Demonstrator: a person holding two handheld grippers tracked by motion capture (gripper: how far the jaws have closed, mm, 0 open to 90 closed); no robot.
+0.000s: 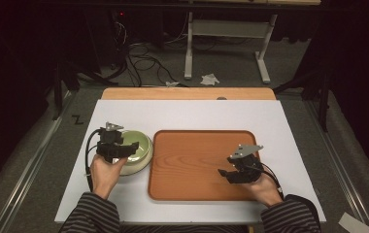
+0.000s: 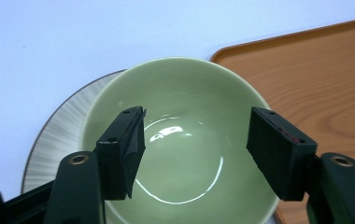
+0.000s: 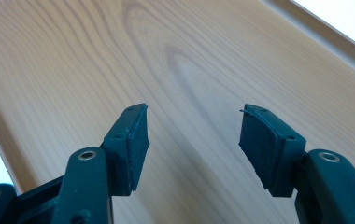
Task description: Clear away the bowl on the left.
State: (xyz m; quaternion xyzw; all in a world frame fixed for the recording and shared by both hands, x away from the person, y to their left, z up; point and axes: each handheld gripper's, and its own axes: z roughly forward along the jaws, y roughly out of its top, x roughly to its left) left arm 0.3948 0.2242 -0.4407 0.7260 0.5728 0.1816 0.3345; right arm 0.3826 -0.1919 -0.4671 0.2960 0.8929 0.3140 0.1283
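Counts on the desk: four kinds of thing.
One green bowl (image 2: 180,140), one striped plate (image 2: 56,140) under it, one wooden tray (image 1: 197,160), two hand-held grippers: left gripper (image 1: 119,151), right gripper (image 1: 227,174); one white desk (image 1: 182,114).

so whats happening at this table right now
A person holds a gripper in each hand. The left gripper hangs over a green bowl that sits on a striped plate just left of a wooden tray; its jaws stand open with nothing gripped. The right gripper hovers open above the tray's bare wood.
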